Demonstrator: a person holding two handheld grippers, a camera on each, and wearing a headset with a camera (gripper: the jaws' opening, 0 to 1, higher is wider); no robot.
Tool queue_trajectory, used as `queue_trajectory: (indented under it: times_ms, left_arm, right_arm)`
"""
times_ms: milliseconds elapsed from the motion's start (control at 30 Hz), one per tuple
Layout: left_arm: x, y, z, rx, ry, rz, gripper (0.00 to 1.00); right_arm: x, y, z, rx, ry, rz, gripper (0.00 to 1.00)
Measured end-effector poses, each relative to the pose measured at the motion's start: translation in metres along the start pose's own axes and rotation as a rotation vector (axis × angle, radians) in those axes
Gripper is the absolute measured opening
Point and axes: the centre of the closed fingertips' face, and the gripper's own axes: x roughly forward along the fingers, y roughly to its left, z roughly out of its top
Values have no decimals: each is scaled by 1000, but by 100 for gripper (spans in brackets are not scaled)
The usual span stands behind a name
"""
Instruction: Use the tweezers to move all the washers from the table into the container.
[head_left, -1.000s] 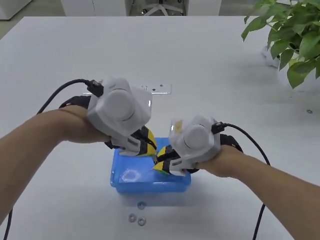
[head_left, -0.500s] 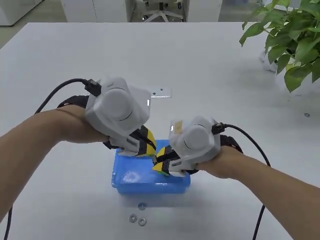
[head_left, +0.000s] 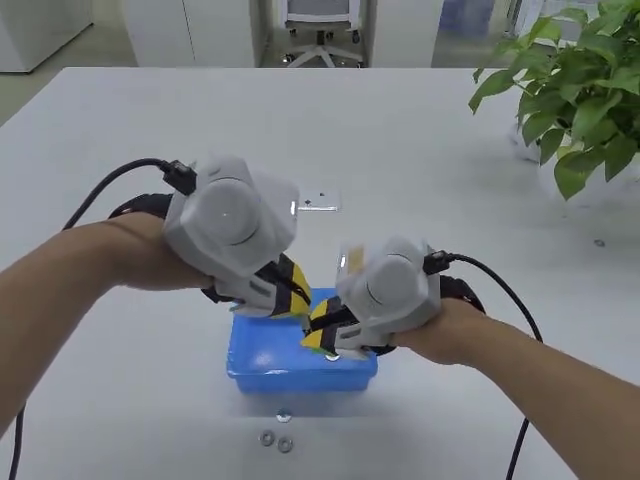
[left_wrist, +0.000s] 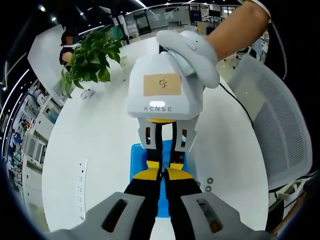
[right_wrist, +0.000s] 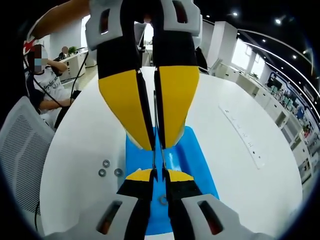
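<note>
your left gripper (head_left: 296, 290) over blue container (head_left: 300, 372), jaws closed onto tweezers (right_wrist: 155, 125). your right gripper (head_left: 322, 338) just beside it, tip to tip, jaws pinched on same tweezers. one washer (right_wrist: 163, 200) lies inside container. three washers (head_left: 266, 438) sit on bench (head_left: 420, 150), just outside container's near wall.

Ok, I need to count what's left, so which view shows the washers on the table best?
The right gripper view: three washers lie clear and unobstructed on the table beside the blue container. The head view shows the same three, tiny near its bottom edge. The left gripper view shows them small and hard to count.
</note>
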Motion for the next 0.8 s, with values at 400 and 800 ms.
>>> queue_trajectory:
  times_ms: [400,800]
  left_arm:
    - [-15,-18,5,11,10,9,7]
    - [-22,-41,5,14,14,11,7]
  right_arm:
    - [-8,19,12,-15,-6,-10,11]
    - [-10,42,17,-24,-8,-9,11]
